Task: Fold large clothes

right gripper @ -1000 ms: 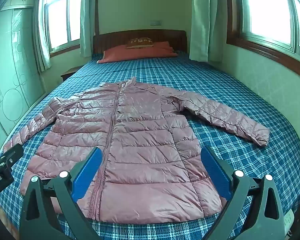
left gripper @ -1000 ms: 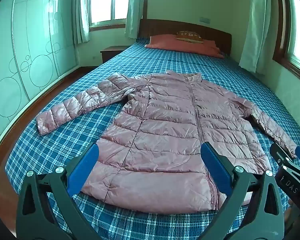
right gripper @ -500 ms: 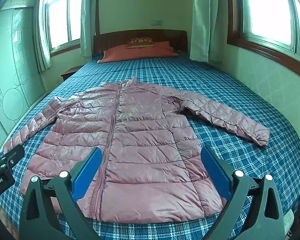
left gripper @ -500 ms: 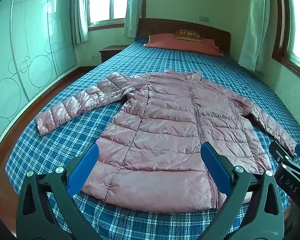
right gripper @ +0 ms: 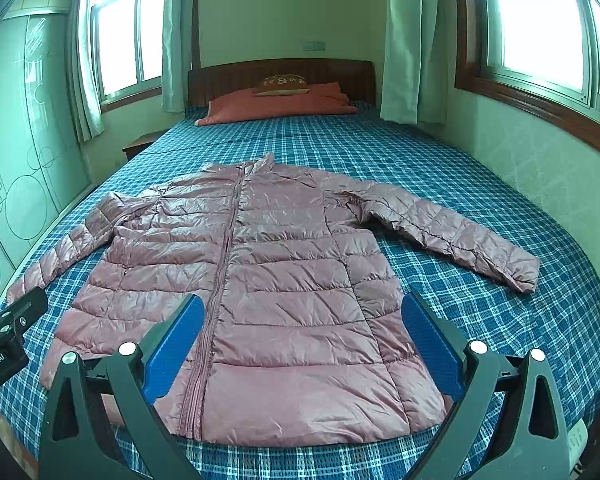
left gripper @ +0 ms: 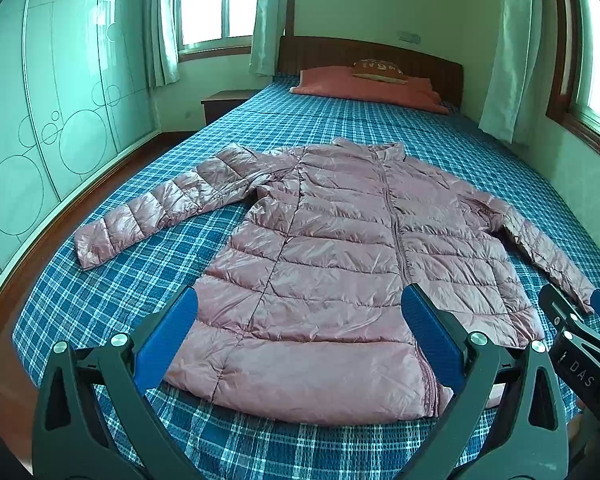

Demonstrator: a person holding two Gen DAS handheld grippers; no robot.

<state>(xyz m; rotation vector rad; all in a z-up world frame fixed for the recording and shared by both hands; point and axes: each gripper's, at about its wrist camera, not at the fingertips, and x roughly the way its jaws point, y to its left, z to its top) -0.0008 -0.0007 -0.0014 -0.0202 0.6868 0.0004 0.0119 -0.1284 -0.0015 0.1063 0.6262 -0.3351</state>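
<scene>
1. Left tool (left gripper: 300,344): blue-padded fingers (left gripper: 166,344) spread wide, nothing between them; hovers above the jacket's hem, apart from the fabric.
2. Right tool (right gripper: 304,346): fingers (right gripper: 428,346) equally wide apart, holding nothing; positioned over the hem, no contact visible. Its edge shows at 4 o'clock in the left view.
3. Jacket (left gripper: 340,264): pink quilted puffer, zipped, lying flat and front-up on the bed, collar toward 12 o'clock, hem toward 6 o'clock. One sleeve (left gripper: 160,208) extends to 9 o'clock, the other sleeve (right gripper: 452,232) to 3 o'clock.
4. Bed (left gripper: 132,280): blue plaid cover, carries the jacket.
5. Pillow (right gripper: 276,106): red-orange, at 12 o'clock by the wooden headboard (right gripper: 280,74), a small cushion on top.
6. Wardrobe (left gripper: 40,128): pale green doors with circle pattern, 9 o'clock.
</scene>
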